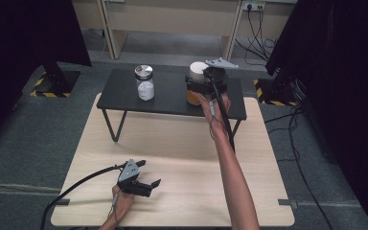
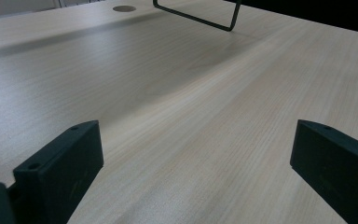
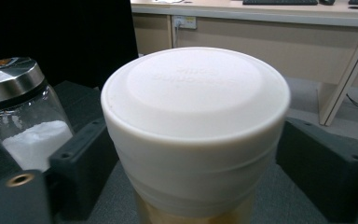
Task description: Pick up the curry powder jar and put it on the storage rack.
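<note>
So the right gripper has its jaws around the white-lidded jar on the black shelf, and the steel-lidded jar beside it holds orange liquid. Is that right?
Not quite. The steel-lidded jar holds white powder, as the right gripper view shows; the orange-looking contents sit in the white-lidded jar. The rest stands: the right gripper has its jaws either side of that jar on the black shelf.

A light wooden table [image 1: 172, 167] stands on a grey carpet floor [image 1: 24, 143]. At its far side stands a low black shelf [image 1: 124, 93] on thin metal legs. On this shelf stand 2 jars: a glass jar [image 1: 144, 84] with a metal lid and white powder at the left, and a jar with a white lid [image 1: 197, 82] at the right, well apart.
</note>
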The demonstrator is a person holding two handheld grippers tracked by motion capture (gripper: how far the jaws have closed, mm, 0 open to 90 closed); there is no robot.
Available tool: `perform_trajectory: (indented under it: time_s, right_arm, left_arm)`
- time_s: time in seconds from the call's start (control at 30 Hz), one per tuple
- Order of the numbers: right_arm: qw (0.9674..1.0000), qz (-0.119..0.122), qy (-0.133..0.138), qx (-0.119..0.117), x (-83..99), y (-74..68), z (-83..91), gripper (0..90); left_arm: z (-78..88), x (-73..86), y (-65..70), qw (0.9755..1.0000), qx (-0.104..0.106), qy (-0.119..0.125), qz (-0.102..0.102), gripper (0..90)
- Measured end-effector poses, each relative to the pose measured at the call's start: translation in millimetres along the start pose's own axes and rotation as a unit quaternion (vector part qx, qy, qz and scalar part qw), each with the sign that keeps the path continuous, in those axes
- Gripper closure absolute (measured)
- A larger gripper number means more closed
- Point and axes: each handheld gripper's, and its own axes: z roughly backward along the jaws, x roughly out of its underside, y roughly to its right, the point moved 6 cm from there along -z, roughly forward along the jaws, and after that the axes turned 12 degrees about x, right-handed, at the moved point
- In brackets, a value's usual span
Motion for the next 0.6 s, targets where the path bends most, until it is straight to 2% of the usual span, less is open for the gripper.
perform_trajectory:
  time_s: [0.1, 0.23, 0.5, 0.6]
  right_arm:
    - [1.0000, 0.010, 0.000, -0.002, 2.4, -0.9, 4.5, 5.1]
    - [0.9998, 0.004, 0.014, -0.015, 5.5, -0.6, 9.9, 3.1]
    - [0.9998, -0.001, 0.019, -0.008, 7.3, -4.3, 15.8, 2.1]
    - [0.9993, -0.004, 0.028, -0.026, 12.4, -2.1, 25.8, 1.5]
  left_arm:
    - [0.0, 0.1, 0.3, 1.0000, 0.000, 0.000, 0.000, 1.6]
    - [0.2, 0.2, 0.7, 1.0000, -0.001, 0.000, -0.001, 1.5]
    - [0.3, -0.2, 0.7, 1.0000, -0.001, -0.001, -0.001, 1.5]
    - [0.3, -0.2, 0.7, 1.0000, -0.001, -0.001, 0.000, 1.4]
